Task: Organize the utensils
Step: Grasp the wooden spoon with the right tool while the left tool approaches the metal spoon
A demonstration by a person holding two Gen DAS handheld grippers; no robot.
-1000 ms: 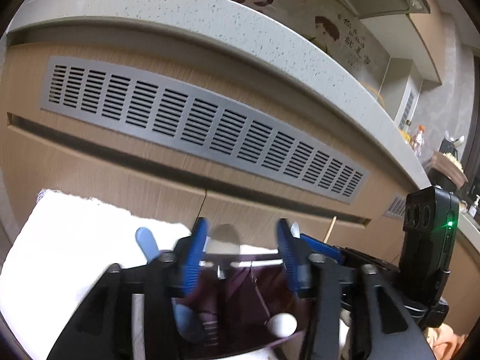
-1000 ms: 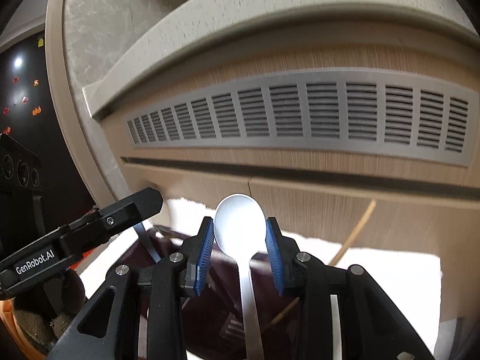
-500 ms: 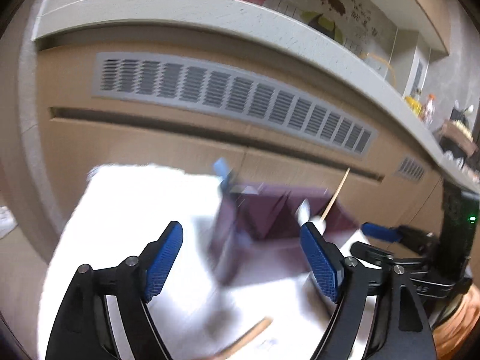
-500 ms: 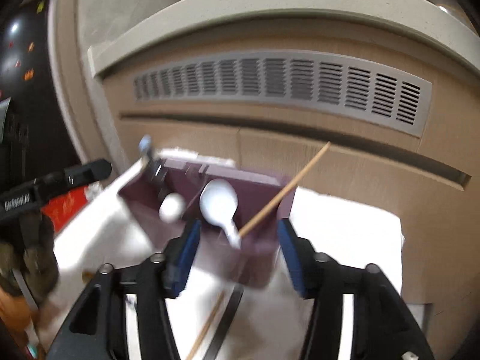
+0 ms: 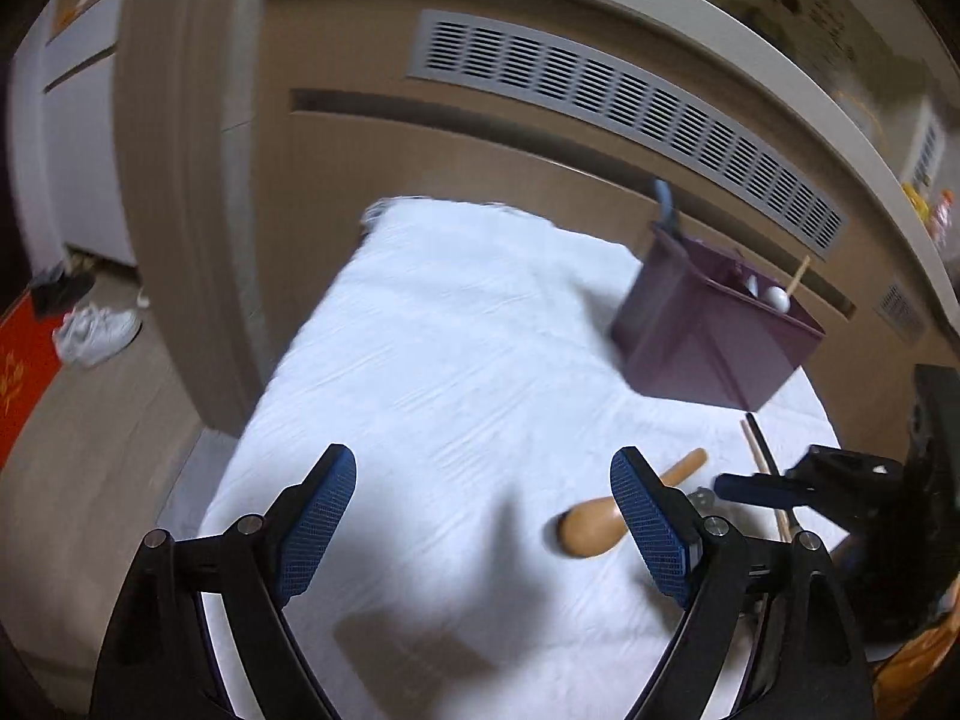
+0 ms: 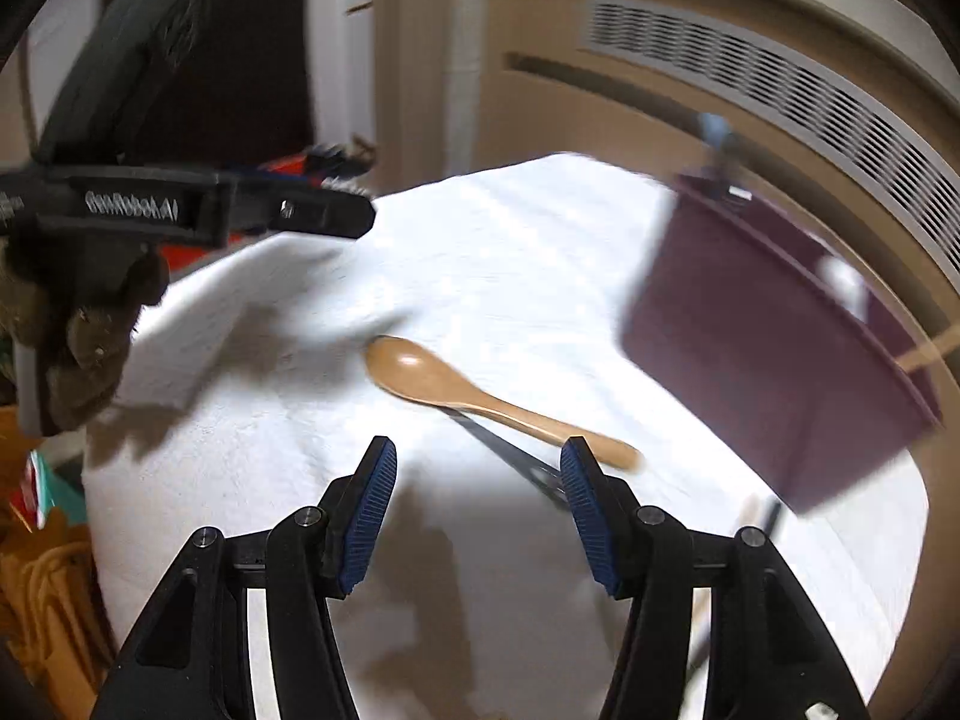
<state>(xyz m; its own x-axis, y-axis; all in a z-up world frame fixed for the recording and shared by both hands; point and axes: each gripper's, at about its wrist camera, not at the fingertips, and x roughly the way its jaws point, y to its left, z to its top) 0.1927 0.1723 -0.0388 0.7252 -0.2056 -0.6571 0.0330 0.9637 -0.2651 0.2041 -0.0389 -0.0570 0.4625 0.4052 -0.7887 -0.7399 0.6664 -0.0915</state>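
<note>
I had the left tongs (image 5: 483,516) spread wide over the white cloth (image 5: 456,360) that covered the surface, with nothing between the blue pads; their jaws had just been opening further. Ahead of them the cloth lay bare right out to its far edge, so there was plenty of free room on that side. The right tongs (image 6: 477,504) stood partly apart and gripped nothing either, having opened within the last moment.

The wooden spoon (image 6: 480,399) lay flat on the cloth, bowl toward the left tongs, its handle end just beyond the right-hand pad of the right tongs. A dark flat utensil (image 6: 510,456) lay partly under it; I could not tell what kind, as it was blurred. In the left view a thin stick and a dark strip (image 5: 765,456) lay near the cloth's right edge.

The purple holder (image 5: 714,336) stood near the far right corner of the cloth, close to the cabinet front, carrying a white spoon (image 5: 778,298), a wooden stick (image 5: 799,276) and a blue-handled piece (image 5: 665,201).
</note>
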